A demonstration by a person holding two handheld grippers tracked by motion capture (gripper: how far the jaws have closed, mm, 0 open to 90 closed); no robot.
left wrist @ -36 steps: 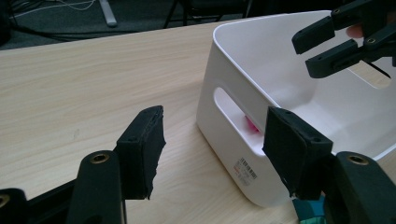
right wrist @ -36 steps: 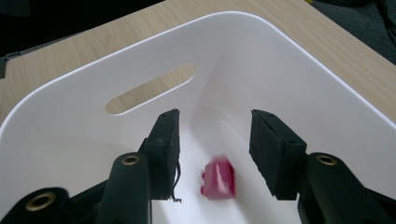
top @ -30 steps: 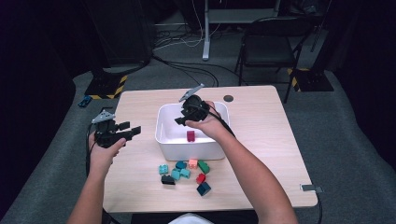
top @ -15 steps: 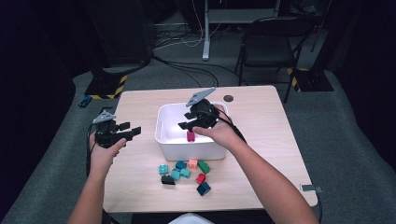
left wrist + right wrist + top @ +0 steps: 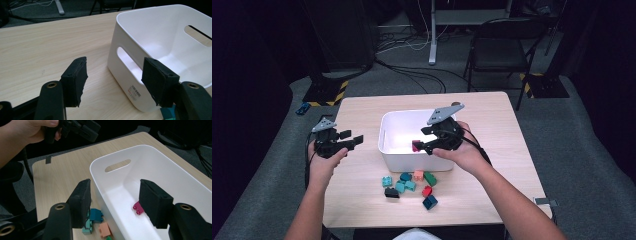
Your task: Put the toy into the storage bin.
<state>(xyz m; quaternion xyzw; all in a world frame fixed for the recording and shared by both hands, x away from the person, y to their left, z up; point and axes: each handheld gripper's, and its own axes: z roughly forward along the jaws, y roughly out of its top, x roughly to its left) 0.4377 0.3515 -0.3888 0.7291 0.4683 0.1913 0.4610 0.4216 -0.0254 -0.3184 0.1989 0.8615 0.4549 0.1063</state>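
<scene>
The bin [image 5: 392,145] is white, the tabletop [image 5: 362,110] pale wood. A magenta brick [image 5: 138,208] lies inside; teal [image 5: 406,176], orange [image 5: 418,175], green [image 5: 430,178], red [image 5: 427,191] and black [image 5: 391,193] bricks lie outside.

Two black handheld grippers: left gripper [image 5: 346,142], right gripper [image 5: 426,139]; grey three-cornered top plates, brass-coloured screws, padded black jaws, bare forearms.

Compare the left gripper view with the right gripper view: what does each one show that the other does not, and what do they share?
Left gripper view alone: a barcode sticker on the white plastic bin's outer wall. Right gripper view alone: a magenta toy brick lying inside the bin, a dark teal brick and an orange brick on the table beside it. Both: the white plastic bin with handle slots, the light wooden table, and open black jaws.
</scene>
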